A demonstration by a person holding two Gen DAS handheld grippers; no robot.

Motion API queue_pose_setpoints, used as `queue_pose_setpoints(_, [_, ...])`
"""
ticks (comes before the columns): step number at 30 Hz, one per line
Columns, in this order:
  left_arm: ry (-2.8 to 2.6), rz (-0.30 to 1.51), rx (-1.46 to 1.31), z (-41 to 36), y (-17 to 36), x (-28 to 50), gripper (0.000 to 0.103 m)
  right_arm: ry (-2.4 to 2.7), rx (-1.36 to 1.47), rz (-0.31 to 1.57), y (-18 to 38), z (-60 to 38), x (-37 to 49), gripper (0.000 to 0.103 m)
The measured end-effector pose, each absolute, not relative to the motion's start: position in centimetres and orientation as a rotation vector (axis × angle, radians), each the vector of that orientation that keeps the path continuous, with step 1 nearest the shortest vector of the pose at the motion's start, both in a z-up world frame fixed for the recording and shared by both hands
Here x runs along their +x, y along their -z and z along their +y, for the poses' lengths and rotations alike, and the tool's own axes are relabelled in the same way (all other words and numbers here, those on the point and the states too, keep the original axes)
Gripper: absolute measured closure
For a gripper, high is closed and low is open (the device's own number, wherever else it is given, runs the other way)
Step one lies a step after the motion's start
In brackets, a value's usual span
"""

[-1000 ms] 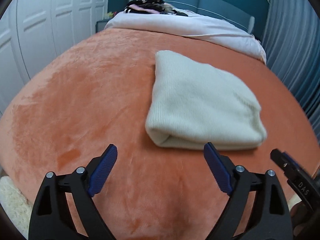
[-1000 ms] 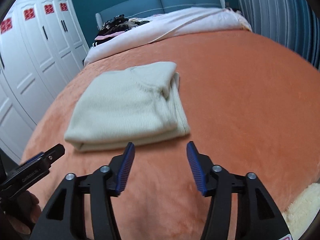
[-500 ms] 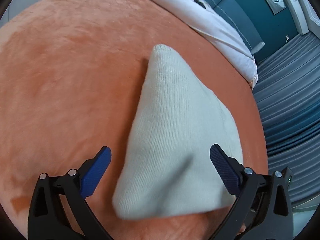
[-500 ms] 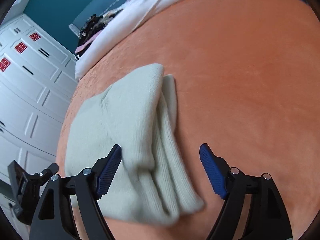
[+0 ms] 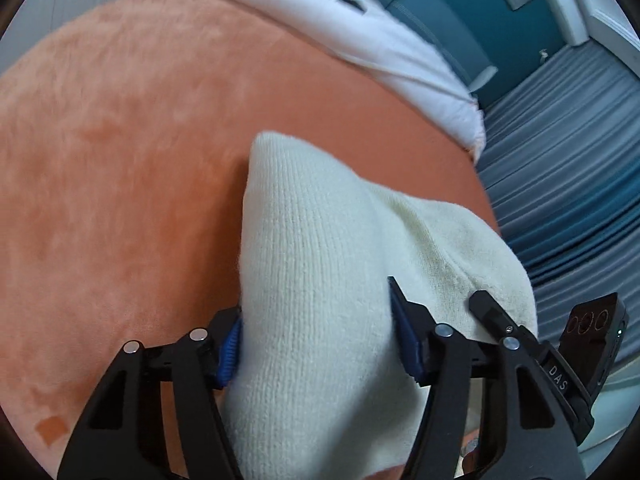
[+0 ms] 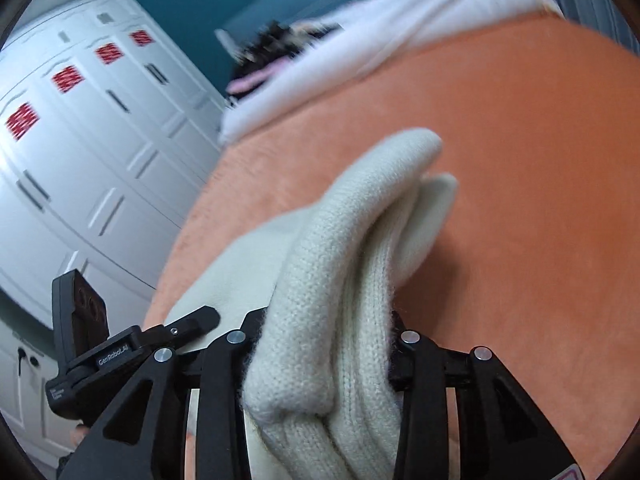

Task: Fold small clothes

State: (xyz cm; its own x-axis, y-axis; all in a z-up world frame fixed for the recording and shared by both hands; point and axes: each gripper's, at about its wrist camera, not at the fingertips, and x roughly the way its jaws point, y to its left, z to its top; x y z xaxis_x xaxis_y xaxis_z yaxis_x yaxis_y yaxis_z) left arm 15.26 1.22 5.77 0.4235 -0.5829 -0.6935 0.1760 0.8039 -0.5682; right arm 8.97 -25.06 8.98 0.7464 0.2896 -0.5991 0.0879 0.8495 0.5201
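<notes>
**L wrist view.** Item: cream knit garment (image 5: 320, 280), folded, thick bundle, on orange bed blanket (image 5: 120, 160). Near end sat between jaws of left gripper (image 5: 316, 344); blue pads (image 5: 404, 344) pressed into knit on both sides, so jaws narrowed and clamped on garment. Far end rested on blanket. Right gripper's finger (image 5: 496, 320) lay on garment's right part. Bkgd: white duvet (image 5: 400, 52), grey curtain (image 5: 568, 184).

**R wrist view.** Same garment (image 6: 340, 264), ribbed layers stacked, bunched between jaws of right gripper (image 6: 324, 352); jaws closed on it, pads hidden by fabric. Far tip of bundle lifted or resting on blanket (image 6: 520, 160): cannot tell. Left gripper (image 6: 120, 352) just beside, at garment's left edge. Bkgd: white wardrobe (image 6: 80, 140), blurred.

**Handling note (judgement).** Step looked like lifting finished fold to move it. Both grips should hold all layers, rise together, level, w/o pulling apart, or the inner layers may slide out and the fold sag open.
</notes>
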Motion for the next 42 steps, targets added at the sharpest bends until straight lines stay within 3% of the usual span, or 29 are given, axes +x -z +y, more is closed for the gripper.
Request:
queue_pose_setpoints(3, [0.542, 0.952, -0.435, 1.9, -10.6, 12.5, 0.043, -0.155, 0.562, 0.654, -12.7, -25.4, 5.7, 0.068])
queue_pose_setpoints(6, [0.573, 0.922, -0.388, 1.9, -12.3, 9.4, 0.04, -0.159, 0.565, 0.631, -12.3, -25.8, 2.6, 0.067])
queue_pose_setpoints(10, [0.484, 0.972, -0.336, 1.2, -5.7, 7.1, 0.035, -0.066, 0.651, 0.79, -4.1, -26.7, 2.1, 0.057])
queue_pose_setpoints(12, [0.385, 1.064, -0.312, 0.9, -1.0, 6.7, 0.044, 0.067, 0.639, 0.973, 0.7, -26.9, 1.8, 0.057])
queue_pose_setpoints(13, [0.373, 1.094, -0.333, 1.4, 0.1, 6.5, 0.042, 0.117, 0.654, 0.992, 1.5, -27.2, 0.9, 0.056])
queue_pose_setpoints(14, [0.398, 1.064, -0.398, 2.2, 0.1, 5.6, 0.038, 0.08, 0.714, 0.913, 1.1, -27.6, -0.9, 0.055])
queue_pose_setpoints(19, [0.354, 1.008, -0.34, 3.0, -1.4, 4.2, 0.036, 0.101, 0.71, 0.775, -1.9, -27.7, -4.9, 0.054])
queue_pose_setpoints(24, [0.32, 1.066, -0.354, 3.5, 0.4, 4.1, 0.035, 0.118, 0.565, 0.873, -0.3, -26.1, -4.2, 0.054])
queue_pose_setpoints(26, [0.303, 1.051, -0.28, 3.1, 0.3, 3.5, 0.03, 0.127, 0.49, 0.938, 1.6, -25.9, -4.3, 0.058])
queue_pose_setpoints(34, [0.289, 0.978, -0.097, 1.9, -1.0, 0.8, 0.032, 0.212, 0.361, 0.812, -2.6, -23.6, -8.6, 0.058])
queue_pose_setpoints(42, [0.292, 0.987, -0.027, 1.6, -0.5, -2.5, 0.031, 0.226, 0.292, 0.825, -1.3, -20.3, -11.0, 0.056])
